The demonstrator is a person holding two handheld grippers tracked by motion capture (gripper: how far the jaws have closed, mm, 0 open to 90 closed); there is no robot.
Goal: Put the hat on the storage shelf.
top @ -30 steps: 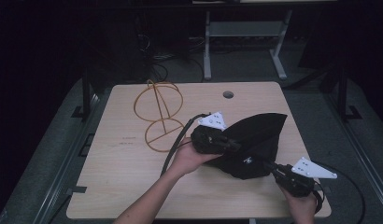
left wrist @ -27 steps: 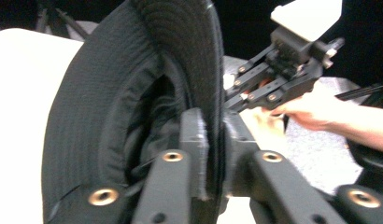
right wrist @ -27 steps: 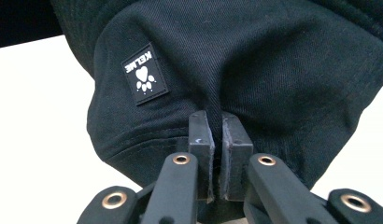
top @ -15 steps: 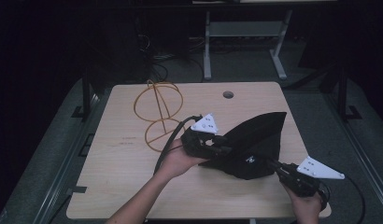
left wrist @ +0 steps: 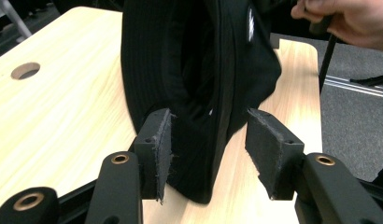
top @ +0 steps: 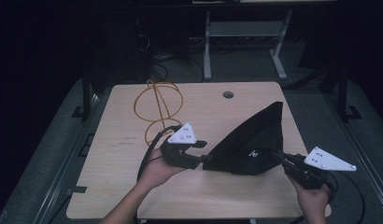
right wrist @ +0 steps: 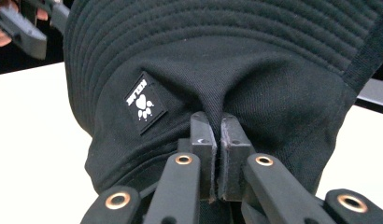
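Your left tool (top: 201, 150) has slid back toward the worktop's (top: 133, 200) left edge over the last second and now stands spread, its pads either side of the black hat's (top: 255, 140) brim with a gap on the right, so that end is no longer gripped. Your right tool (right wrist: 216, 140) has stayed pressed together, pinching a fold of the crown beside the white logo patch (right wrist: 144, 101). The hat stands propped near the right front corner, so I'd judge the next thing is a fresh left-hand grip.
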